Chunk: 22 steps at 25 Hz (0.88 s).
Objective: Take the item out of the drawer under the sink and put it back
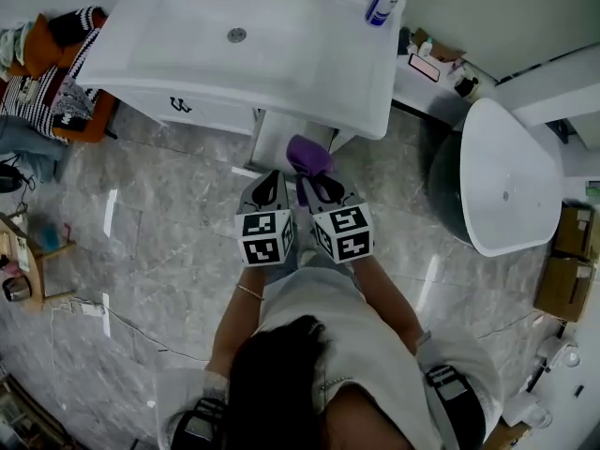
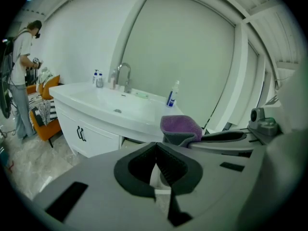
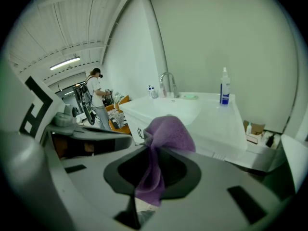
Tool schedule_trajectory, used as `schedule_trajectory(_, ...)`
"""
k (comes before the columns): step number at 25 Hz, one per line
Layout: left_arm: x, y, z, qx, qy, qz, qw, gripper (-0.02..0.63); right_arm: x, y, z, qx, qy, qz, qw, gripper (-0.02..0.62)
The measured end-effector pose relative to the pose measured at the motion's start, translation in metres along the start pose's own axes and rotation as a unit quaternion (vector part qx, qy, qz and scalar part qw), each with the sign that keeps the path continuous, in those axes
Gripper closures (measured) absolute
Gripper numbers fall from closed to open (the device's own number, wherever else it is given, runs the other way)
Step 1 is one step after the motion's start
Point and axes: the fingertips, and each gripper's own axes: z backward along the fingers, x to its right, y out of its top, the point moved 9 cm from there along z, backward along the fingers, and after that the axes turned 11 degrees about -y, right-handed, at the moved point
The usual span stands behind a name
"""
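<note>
Grey marble floor fronts the sink [image 1: 246, 40]; our right claw [image 3: 152, 139] pinches the purple cloth [image 3: 167, 129] near the drawer [image 1: 274, 143], left claw [image 2: 156, 147] closed empty, so we lower squarely and release only inside.

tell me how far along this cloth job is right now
Out already: the purple cloth is clear of the vanity, pinched in the right gripper. In hand: it hangs in front of the sink, with the left gripper shut and empty beside it. Left: put the cloth back in the drawer under the sink; how far that drawer stands open isn't clear here.
</note>
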Motion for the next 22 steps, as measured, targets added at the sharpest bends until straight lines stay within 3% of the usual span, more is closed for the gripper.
schedule_trajectory(11,-0.063,0.023,-0.029,-0.031,-0.011,0.005,0.9994,0.6,-0.013,0.021,-0.054,-0.032,-0.018,0.0,0.999,0.523)
schedule_trajectory(22,-0.07,0.02,-0.06,-0.057,-0.015,0.009,0.9982,0.601,-0.008,0.012,-0.093,-0.07,-0.006,-0.01,0.997,0.523)
